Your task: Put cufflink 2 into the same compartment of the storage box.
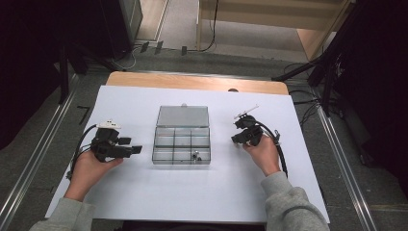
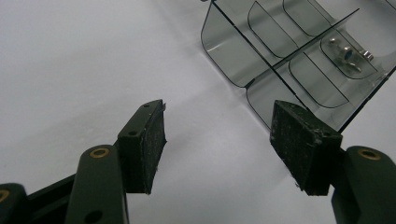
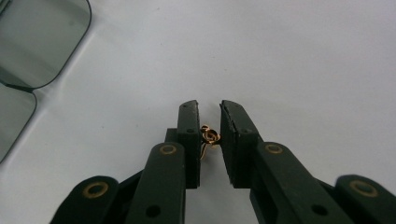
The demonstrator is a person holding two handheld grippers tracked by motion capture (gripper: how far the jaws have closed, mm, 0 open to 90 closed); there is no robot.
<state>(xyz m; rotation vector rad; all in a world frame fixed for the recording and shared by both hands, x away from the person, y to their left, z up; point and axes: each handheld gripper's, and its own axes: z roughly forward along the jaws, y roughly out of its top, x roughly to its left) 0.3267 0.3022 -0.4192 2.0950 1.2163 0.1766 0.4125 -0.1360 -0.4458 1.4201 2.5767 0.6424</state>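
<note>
The left claw hangs spread wide, nothing between its pads; the clear smoky plastic compartment box lies just ahead of it. The right claw pinches a small coiled copper wire piece above the white desk.

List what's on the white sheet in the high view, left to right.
left gripper (jaws apart, nothing between them) → clear compartment box with its lid open → right gripper, holding a small coppery wire piece
</note>
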